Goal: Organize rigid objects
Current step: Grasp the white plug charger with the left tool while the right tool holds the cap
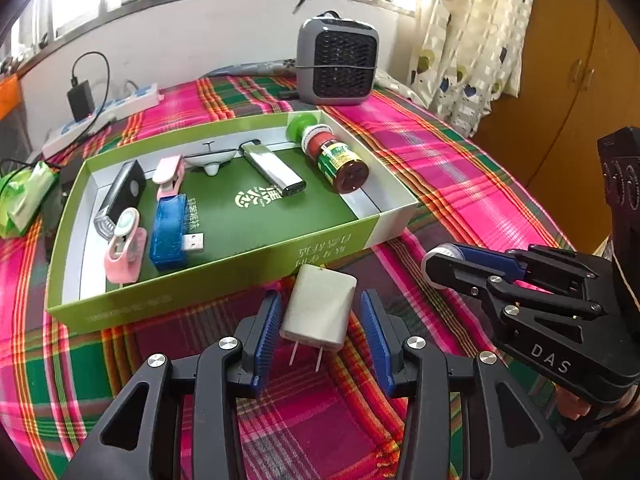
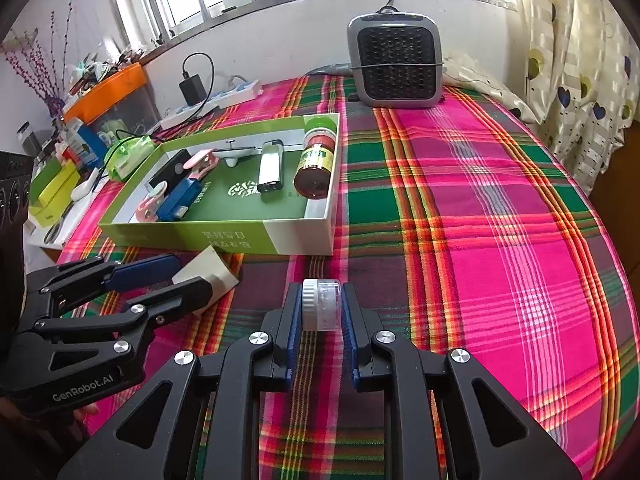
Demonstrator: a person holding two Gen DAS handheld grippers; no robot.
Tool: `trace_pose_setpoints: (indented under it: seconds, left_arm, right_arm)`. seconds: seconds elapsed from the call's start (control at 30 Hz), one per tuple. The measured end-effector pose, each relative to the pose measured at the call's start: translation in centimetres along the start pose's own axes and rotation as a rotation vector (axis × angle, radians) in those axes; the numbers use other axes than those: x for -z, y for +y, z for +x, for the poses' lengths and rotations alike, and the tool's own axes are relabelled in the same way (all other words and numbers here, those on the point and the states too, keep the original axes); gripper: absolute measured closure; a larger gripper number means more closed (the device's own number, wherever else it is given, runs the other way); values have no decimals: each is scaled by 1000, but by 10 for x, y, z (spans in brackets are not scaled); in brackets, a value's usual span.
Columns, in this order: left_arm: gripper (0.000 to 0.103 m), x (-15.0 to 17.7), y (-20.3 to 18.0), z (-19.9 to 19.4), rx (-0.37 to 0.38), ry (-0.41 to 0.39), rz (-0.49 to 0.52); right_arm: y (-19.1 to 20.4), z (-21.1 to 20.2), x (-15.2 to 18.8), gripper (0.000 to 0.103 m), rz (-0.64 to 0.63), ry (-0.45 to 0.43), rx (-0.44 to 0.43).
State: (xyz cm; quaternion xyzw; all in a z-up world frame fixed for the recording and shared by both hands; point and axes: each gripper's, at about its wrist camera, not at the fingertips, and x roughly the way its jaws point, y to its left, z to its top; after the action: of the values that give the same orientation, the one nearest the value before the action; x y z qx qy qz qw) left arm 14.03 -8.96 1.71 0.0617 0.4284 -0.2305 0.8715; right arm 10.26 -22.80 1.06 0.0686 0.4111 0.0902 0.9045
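One shallow green cardboard box (image 1: 224, 288) lies on the pink and green plaid cloth (image 2: 500, 248) and holds seven things: two pink plastic clips (image 1: 124, 248), one translucent blue USB stick (image 1: 170, 232), one dark rectangular gadget (image 1: 122, 194), one small white winged model (image 1: 210, 158), one smooth silver lighter-shaped case (image 1: 274, 172) and one brown glass jar with a green lid (image 1: 332, 152), lying on its side at the box's far right corner. Just outside the box's near wall lies one white plastic wall charger with two metal prongs (image 1: 320, 312), between the ribbed blue pads of the left hand-held gripper (image 1: 322, 336), whose jaws stand wide and clear of it. Right of the box's near wall, the right hand-held gripper (image 2: 321, 312) is clamped on one small round clear plastic container with a ridged white cap (image 2: 320, 306).
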Motion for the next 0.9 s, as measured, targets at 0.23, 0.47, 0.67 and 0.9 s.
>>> trace_pose_setpoints:
  seconds: [0.23, 0.47, 0.67, 0.9]
  left_arm:
    - [63, -3, -4, 7, -10, 9, 20]
    - [62, -2, -4, 13, -35, 24, 23]
    - [63, -2, -5, 14, -49, 18, 19]
    - [63, -1, -3, 14, -43, 12, -2]
  right_arm:
    - [-2, 2, -1, 83, -2, 3, 9]
    - [-3, 3, -2, 83, -8, 1, 17]
    - [-2, 3, -1, 83, -15, -4, 26]
    - [-2, 4, -2, 83, -19, -4, 27]
